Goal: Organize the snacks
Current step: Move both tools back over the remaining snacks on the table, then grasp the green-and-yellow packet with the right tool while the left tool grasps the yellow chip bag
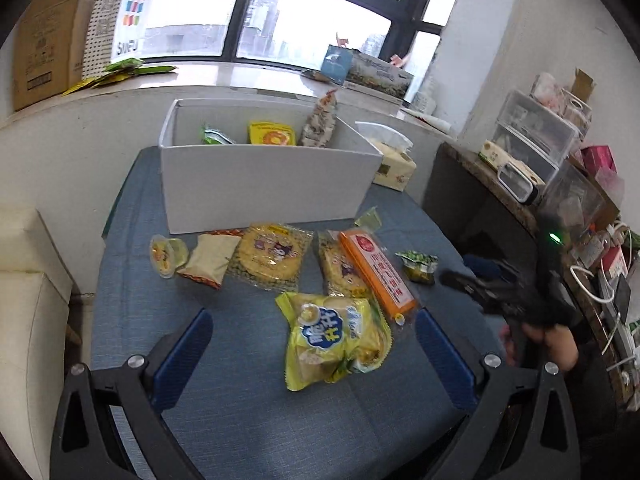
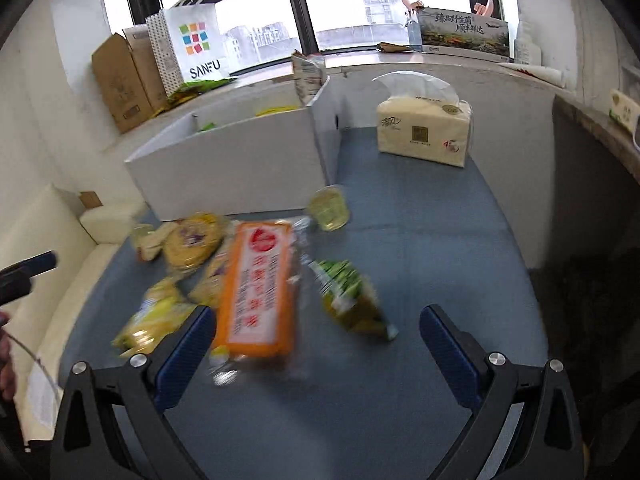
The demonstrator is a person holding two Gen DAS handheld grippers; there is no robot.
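Left hand-held gripper (image 1: 312, 344): fingers spread, empty, yellow chip bag (image 1: 336, 340) lying between them on blue counter (image 1: 240, 420).
Right hand-held gripper (image 2: 316, 344): fingers spread, empty, hovering over counter; view blurred.
White box (image 1: 264, 184): at 12 o'clock of counter, holding green packet (image 1: 214, 136), yellow packet (image 1: 272, 133), upright patterned bag (image 1: 322, 122).
Loose snacks in front of box: jelly cup (image 1: 168, 256), tan packet (image 1: 212, 258), round cracker pack (image 1: 272, 256), orange-labelled pack (image 1: 378, 272) overlapping second cracker pack (image 1: 336, 268), green pickle packet (image 1: 418, 266) at 3 o'clock.
Tissue pack (image 2: 424, 132): right of box.

Snack packets (image 1: 338, 340) lie before the box (image 1: 264, 188); tissue pack (image 2: 424, 134) right of it.
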